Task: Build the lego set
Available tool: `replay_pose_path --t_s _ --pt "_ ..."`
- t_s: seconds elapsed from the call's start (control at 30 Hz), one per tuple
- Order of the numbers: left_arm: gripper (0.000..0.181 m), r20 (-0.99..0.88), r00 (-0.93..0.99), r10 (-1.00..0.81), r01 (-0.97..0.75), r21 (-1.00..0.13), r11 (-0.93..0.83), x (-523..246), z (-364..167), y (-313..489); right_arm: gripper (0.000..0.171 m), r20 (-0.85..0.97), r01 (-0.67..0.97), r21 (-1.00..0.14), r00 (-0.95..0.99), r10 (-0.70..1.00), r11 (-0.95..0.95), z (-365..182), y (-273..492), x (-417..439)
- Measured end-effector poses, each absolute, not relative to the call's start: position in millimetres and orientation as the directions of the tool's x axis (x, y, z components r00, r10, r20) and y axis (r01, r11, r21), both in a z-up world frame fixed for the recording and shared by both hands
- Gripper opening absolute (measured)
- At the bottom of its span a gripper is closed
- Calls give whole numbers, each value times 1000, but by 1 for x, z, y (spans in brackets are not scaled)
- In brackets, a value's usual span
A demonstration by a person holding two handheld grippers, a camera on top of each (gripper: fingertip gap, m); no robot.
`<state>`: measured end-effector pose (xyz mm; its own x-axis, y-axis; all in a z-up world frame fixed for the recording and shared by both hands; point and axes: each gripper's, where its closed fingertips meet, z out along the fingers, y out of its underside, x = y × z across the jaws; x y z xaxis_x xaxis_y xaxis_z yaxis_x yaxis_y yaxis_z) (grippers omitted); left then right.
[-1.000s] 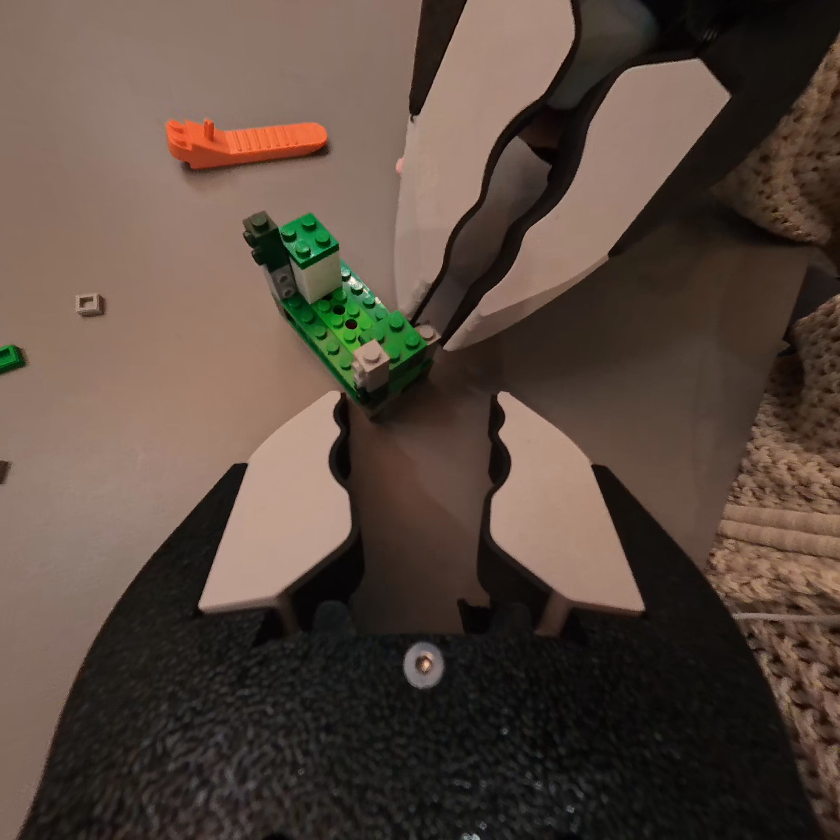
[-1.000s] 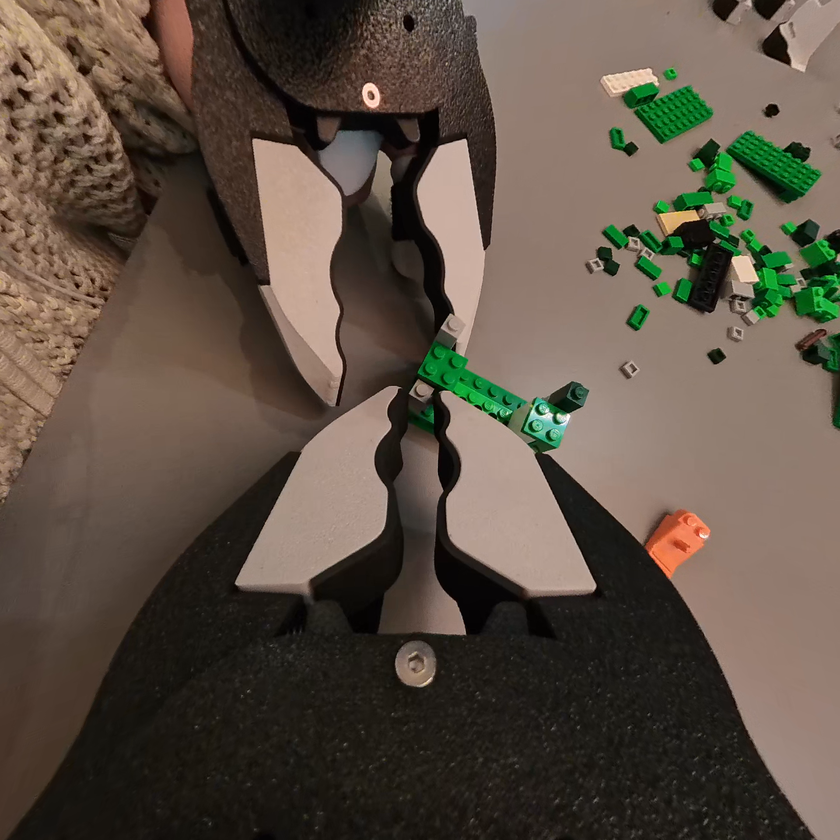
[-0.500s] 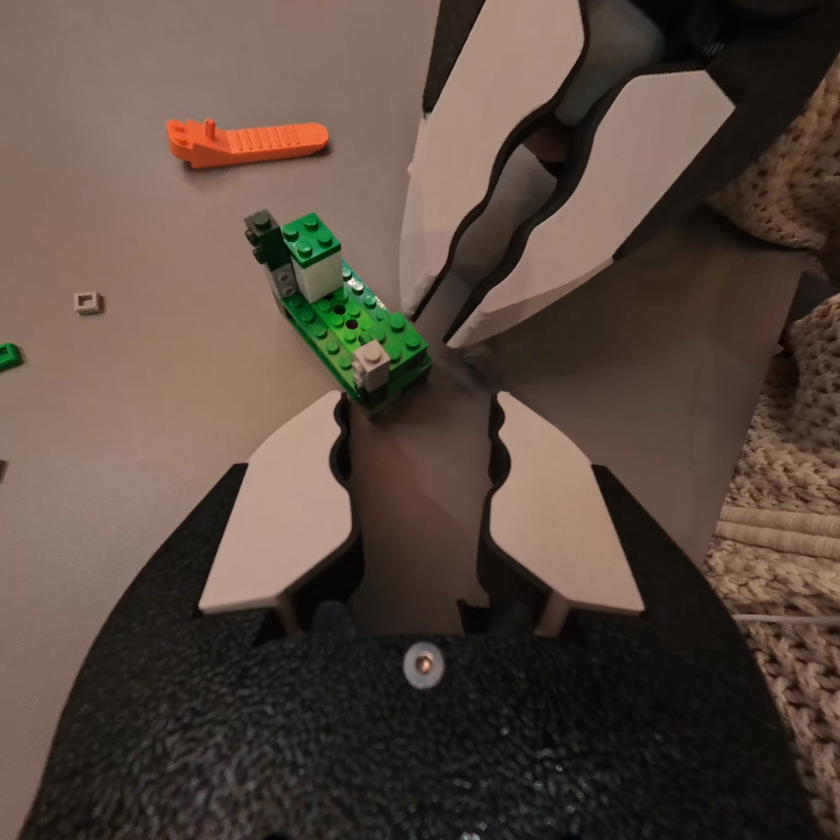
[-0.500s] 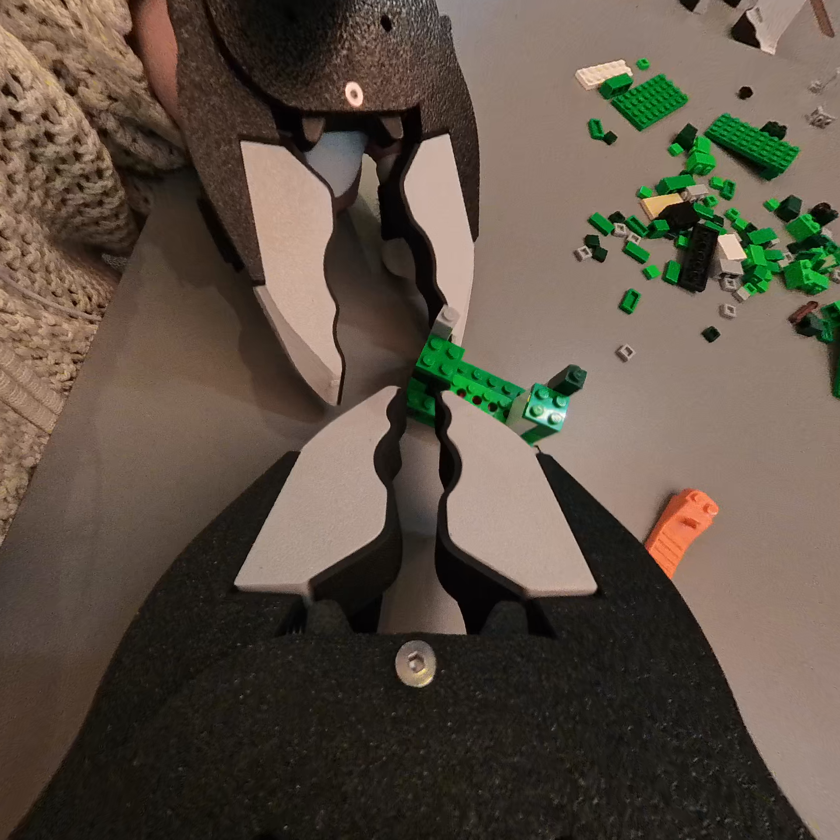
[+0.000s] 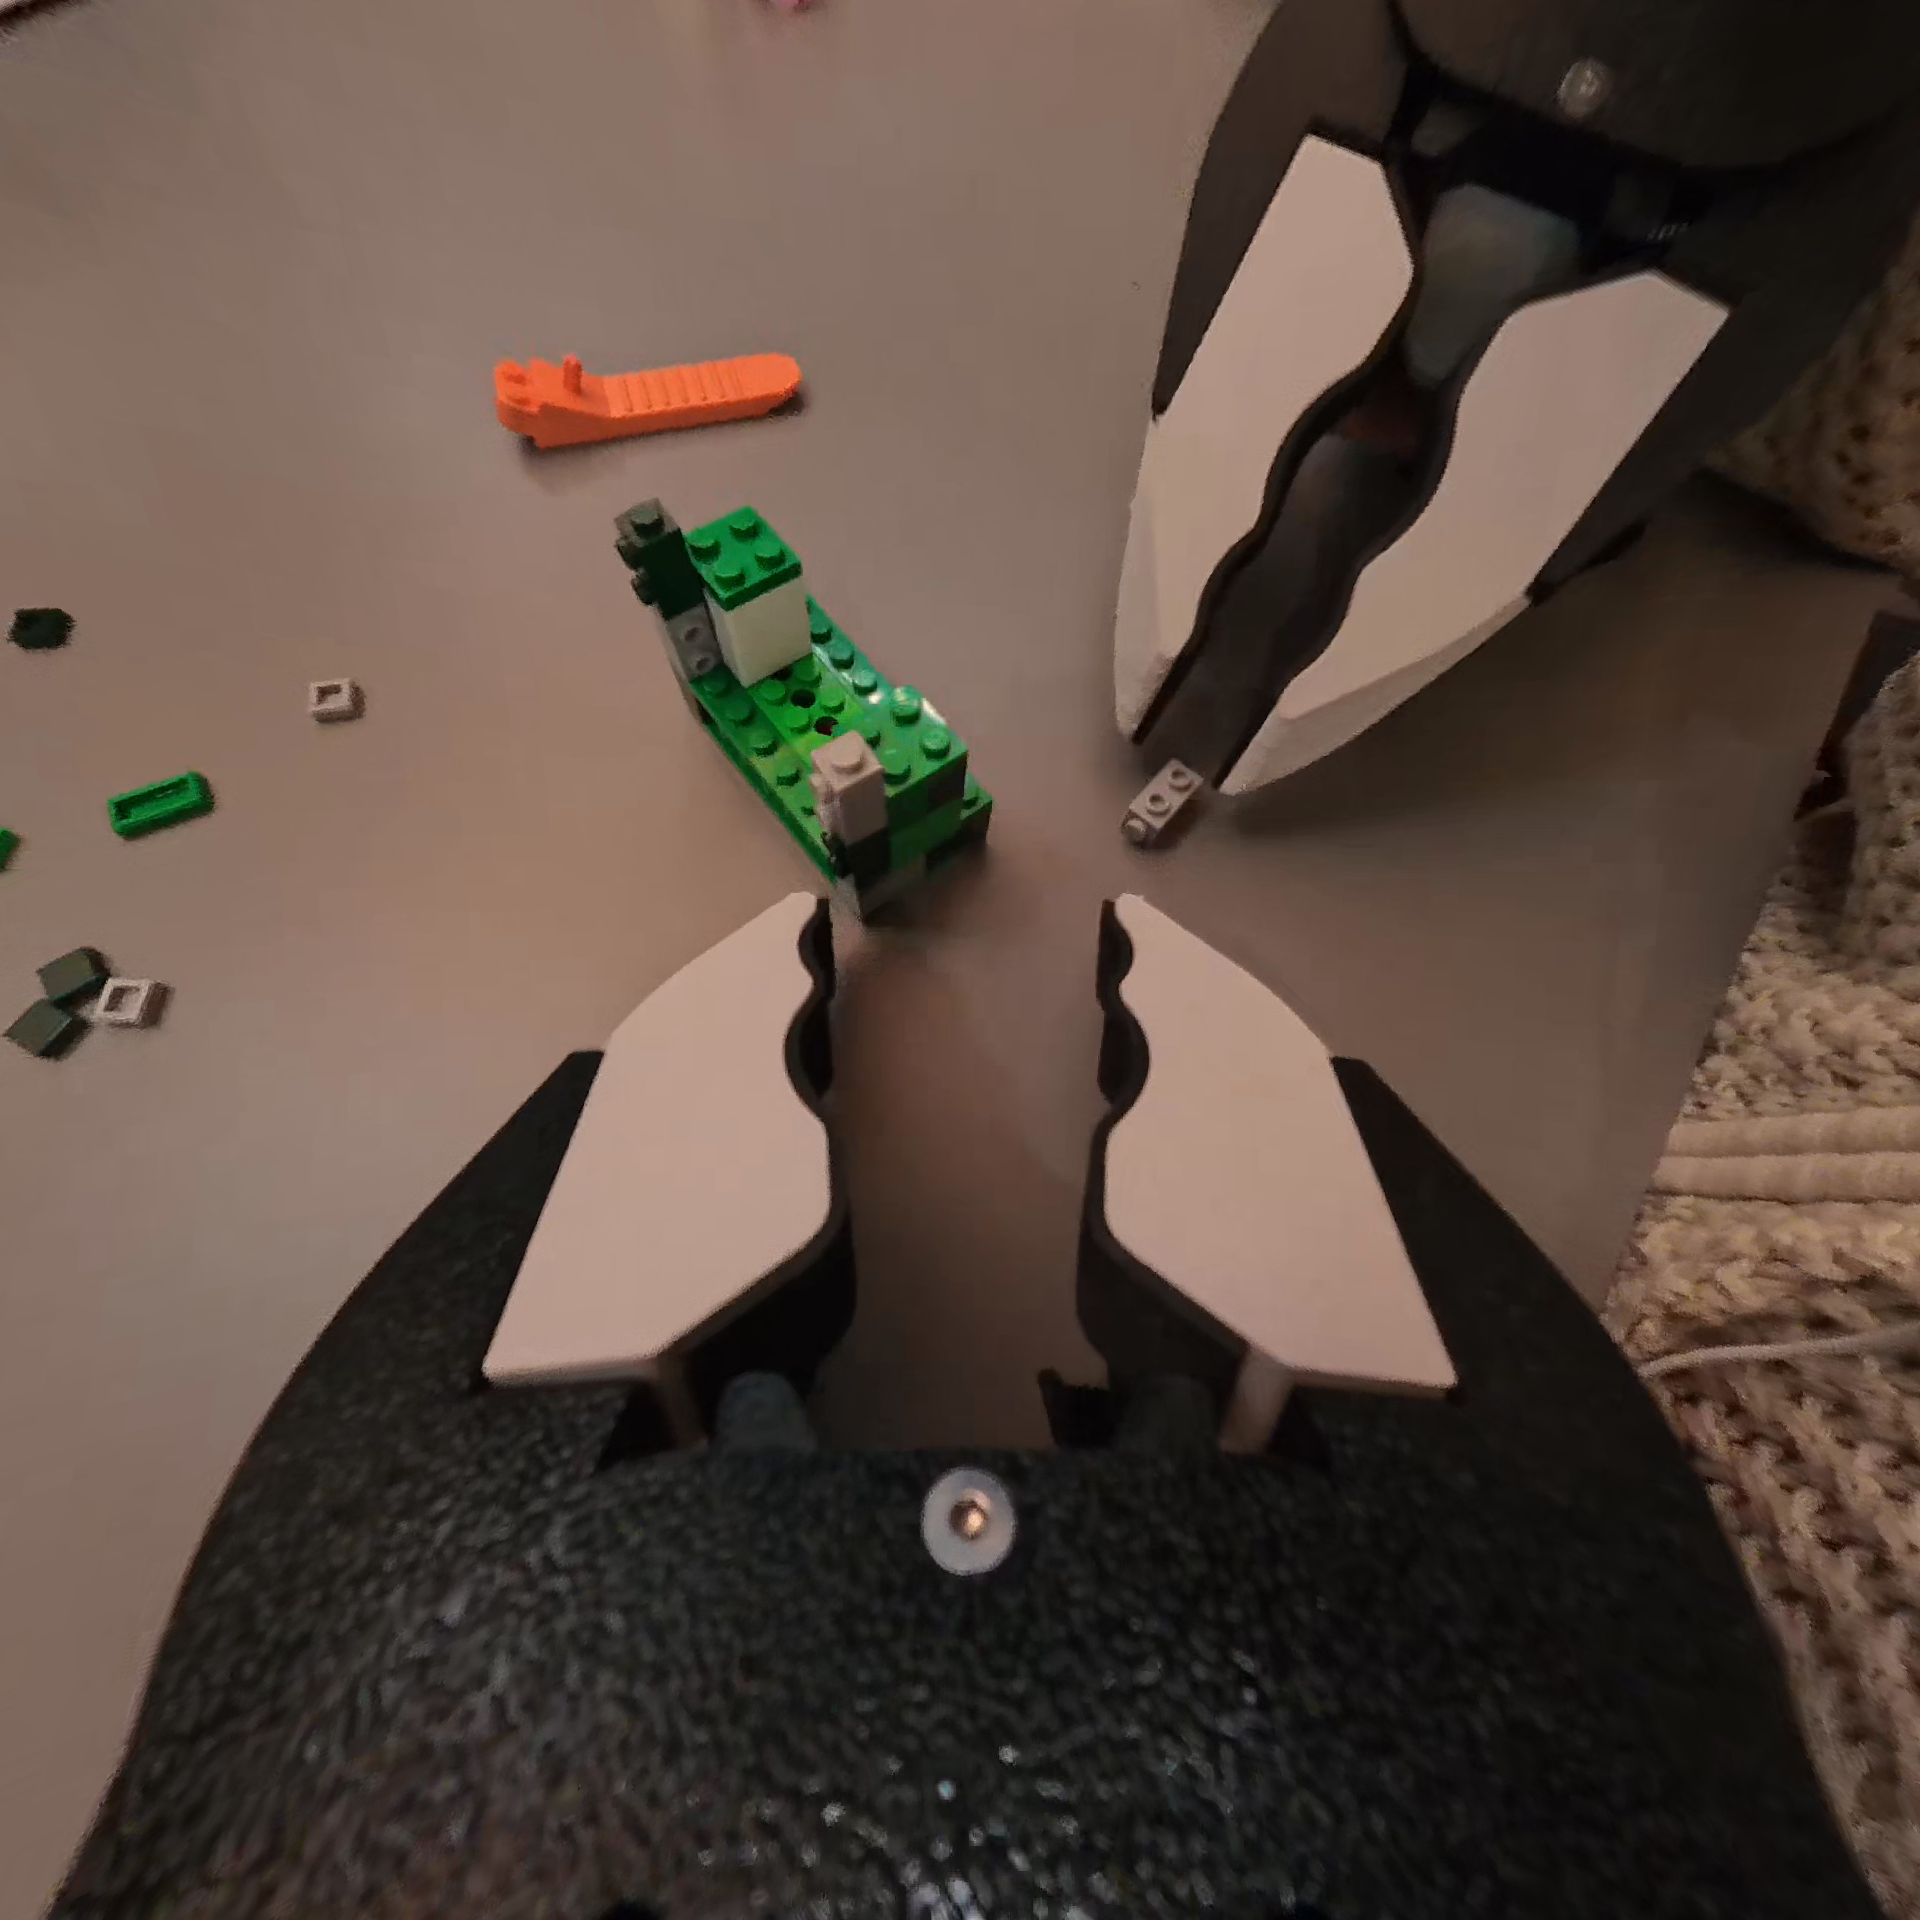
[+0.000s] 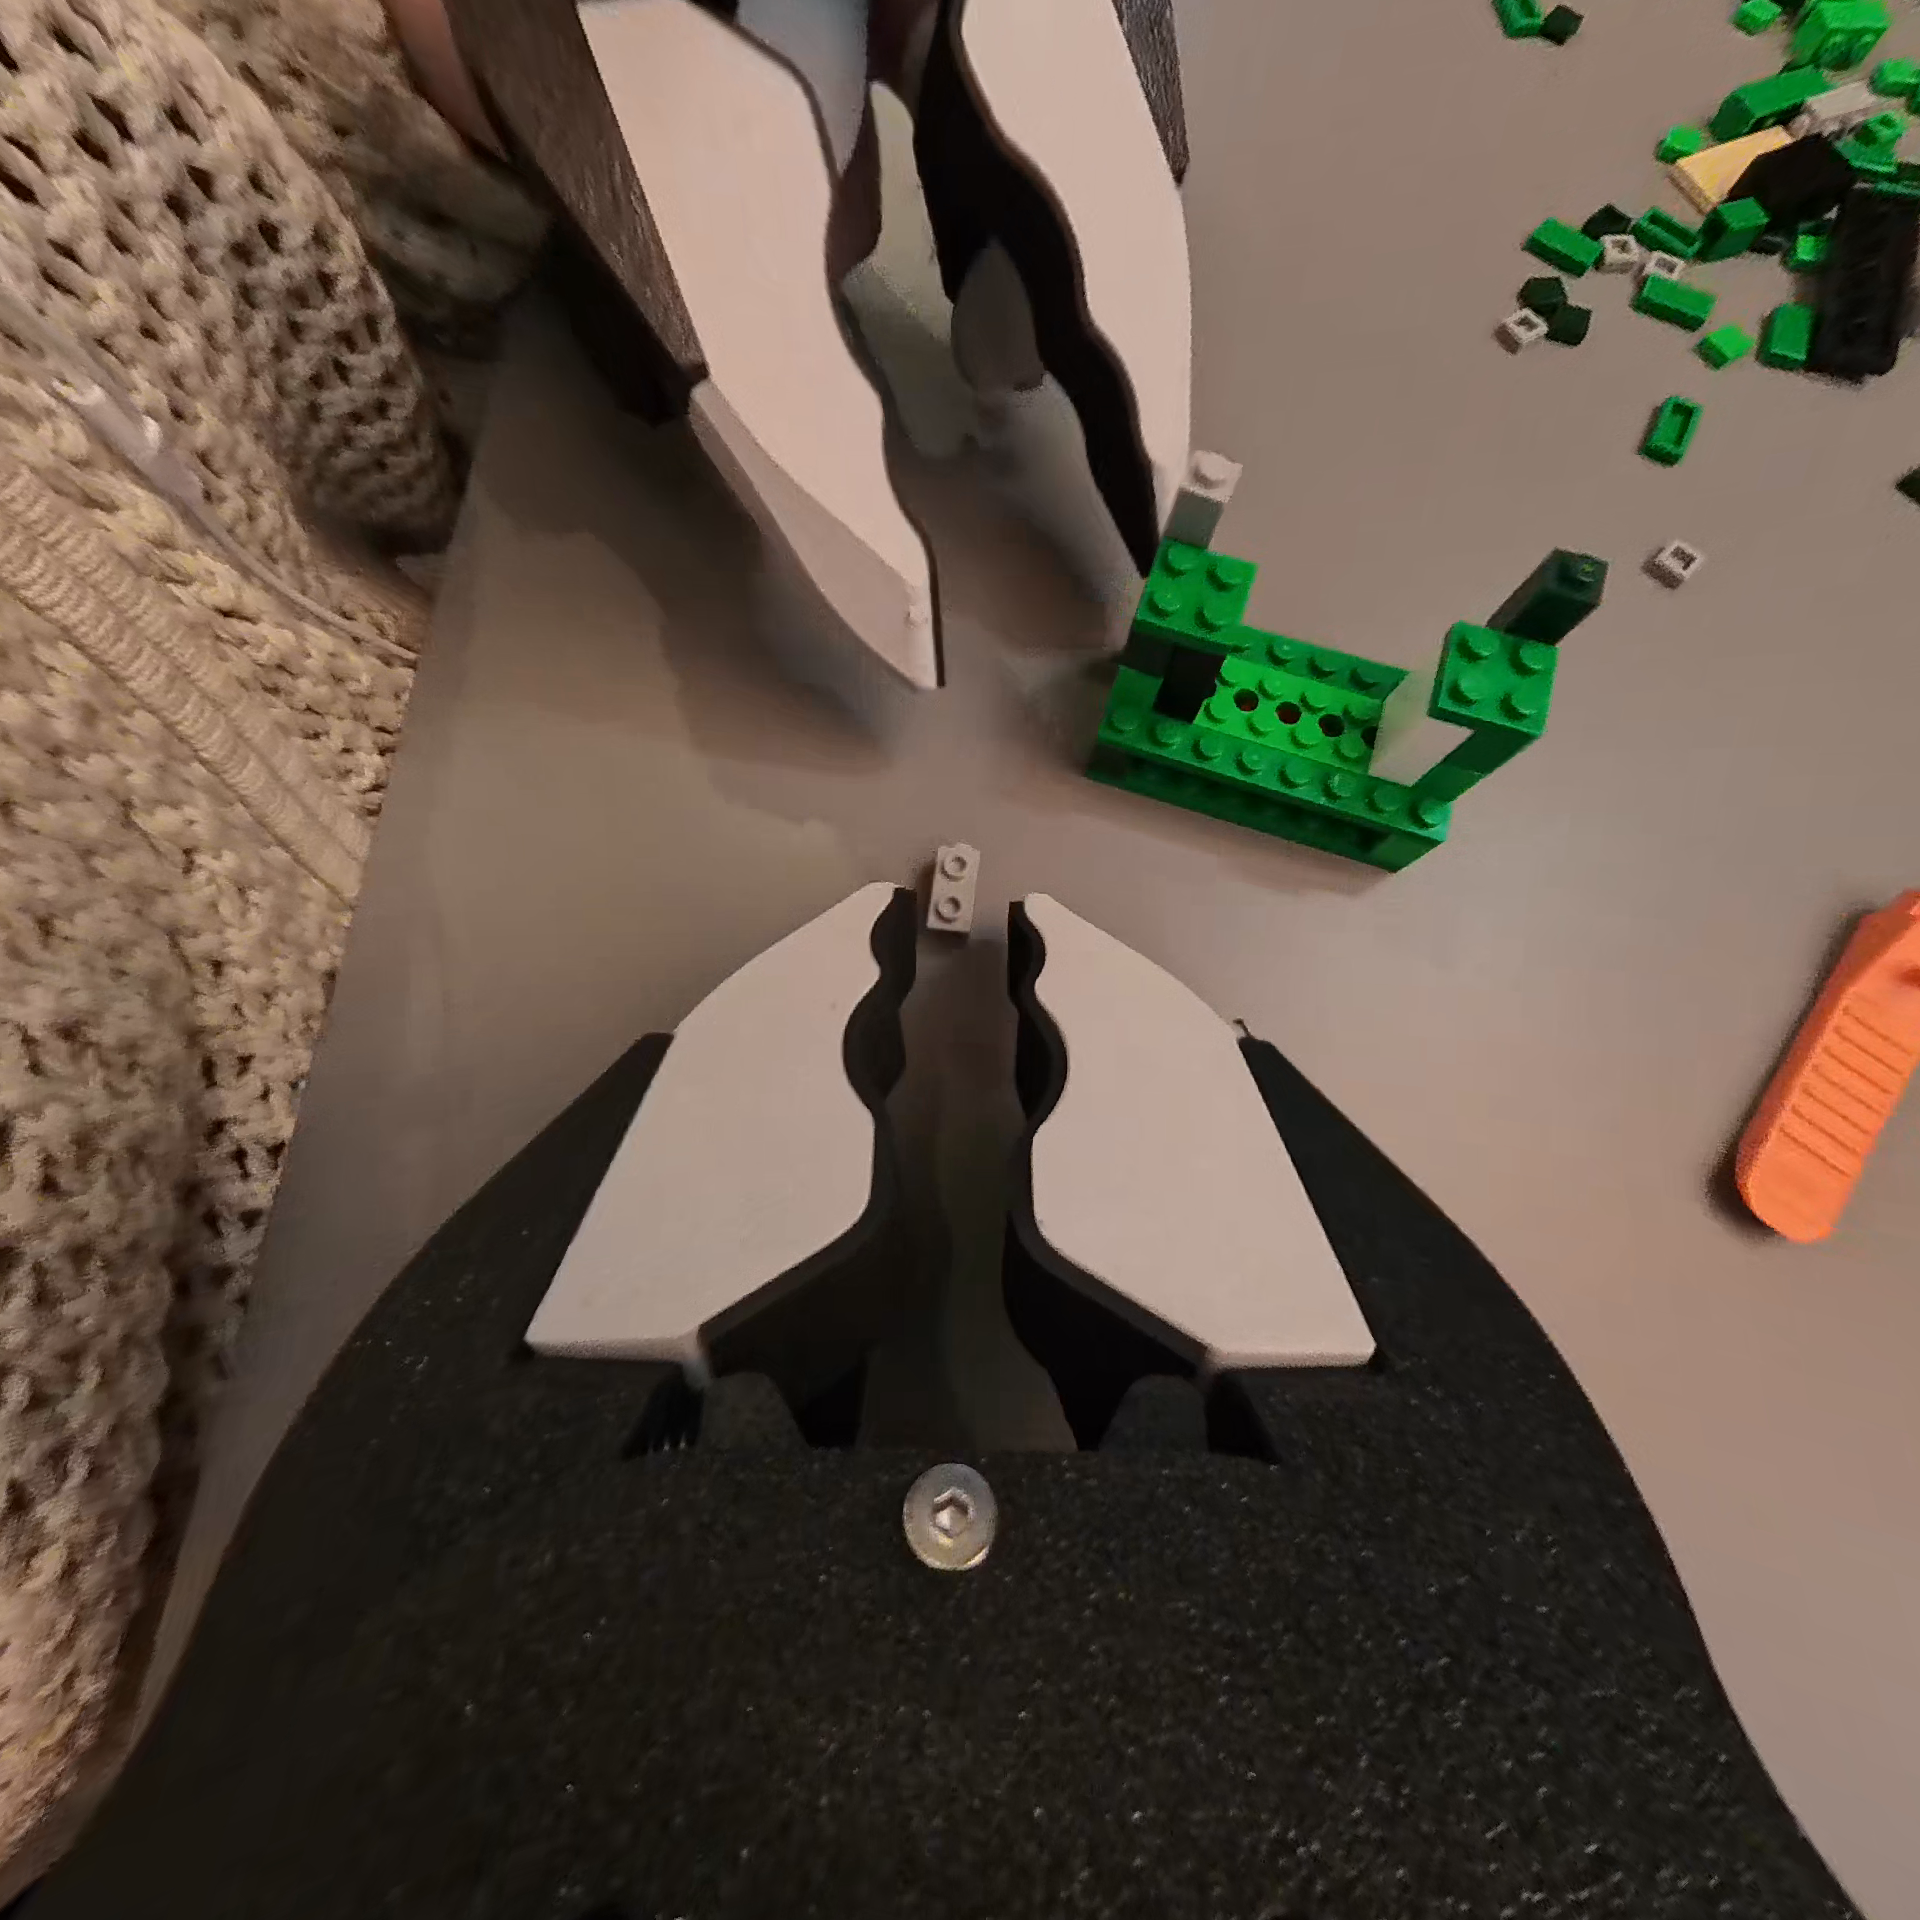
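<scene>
Small grey brick (image 6: 954, 886) came off the green build (image 5: 821, 707), now loose on worktop (image 5: 312, 312). Right tool (image 6: 961, 920) narrowly parted, empty; left tool (image 5: 964, 920) wide. Needs re-picking.

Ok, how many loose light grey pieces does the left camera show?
3: grey two-stud brick at the right tongs' tips; small square piece left of the green build; second square piece beside dark green tiles. Others may be hidden.

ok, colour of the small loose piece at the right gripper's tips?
Light grey, lying on the table; clearest in the right wrist view.
</scene>
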<state>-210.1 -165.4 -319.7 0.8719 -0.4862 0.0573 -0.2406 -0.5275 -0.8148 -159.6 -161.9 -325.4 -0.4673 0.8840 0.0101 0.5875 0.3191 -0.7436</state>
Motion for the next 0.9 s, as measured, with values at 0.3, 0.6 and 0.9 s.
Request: replay_pose_path --t_s 0.3,0.6,0.9 --pt "34 -145 821 -552 -326 -913 -245 -193 -285 -175 7 -54 522 -836 -391 919 173 -306 -165 -174" --pt "7 -522 660 -540 -505 -841 195 -168 -230 -182 7 -533 391 -844 -540 652 -366 -236 -187 -172" --pt "16 -570 539 -621 -543 -798 261 -160 -230 -190 7 -628 440 -775 -615 478 -453 -221 -192 -161"
